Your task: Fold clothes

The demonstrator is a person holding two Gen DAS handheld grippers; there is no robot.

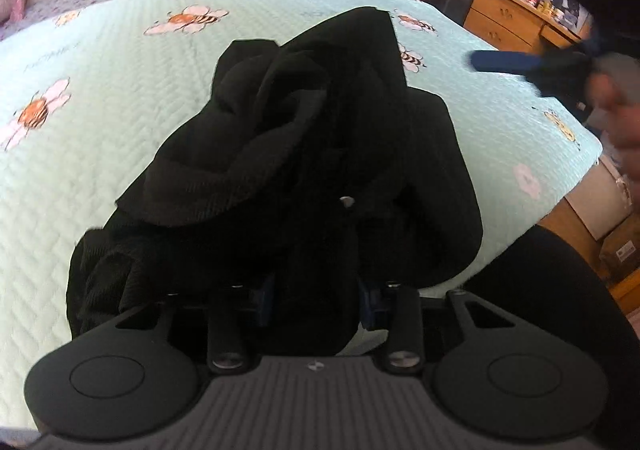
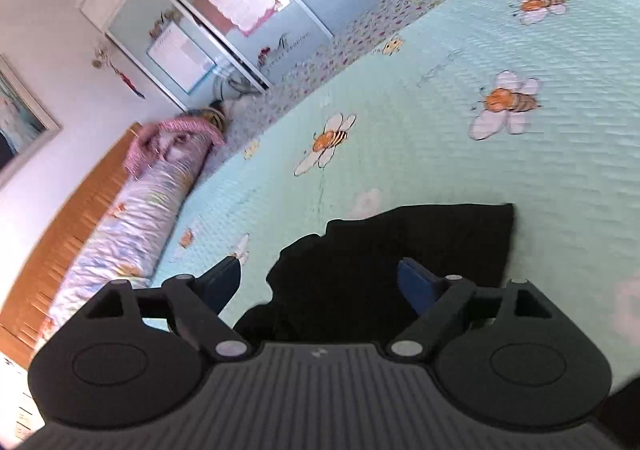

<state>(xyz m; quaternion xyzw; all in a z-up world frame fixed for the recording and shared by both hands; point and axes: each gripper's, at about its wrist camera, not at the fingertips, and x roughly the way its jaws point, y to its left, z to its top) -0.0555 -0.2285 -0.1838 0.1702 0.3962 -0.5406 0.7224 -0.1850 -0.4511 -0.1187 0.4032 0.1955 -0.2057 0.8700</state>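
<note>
A black garment (image 1: 300, 130) lies crumpled in a heap on the mint bee-print bed cover (image 1: 120, 90). My left gripper (image 1: 316, 250) is buried in its near end. Cloth fills the gap between the blue pads (image 1: 370, 306), which press on it, and the fingertips are hidden under the folds. My right gripper (image 1: 476, 14) shows blurred at the upper right of the left wrist view, its jaws wide apart. In the right wrist view, the right gripper (image 2: 318, 264) hovers open over a flat corner of the garment (image 2: 380, 242) without touching it.
A rolled floral quilt (image 2: 132, 210) lies along the wooden headboard (image 2: 60, 230). A wooden dresser (image 1: 512, 22) and boxes (image 1: 620, 250) stand past the bed's right edge. A person's hand (image 1: 624, 122) holds the right gripper. Wardrobe doors (image 2: 240, 10) are beyond the bed.
</note>
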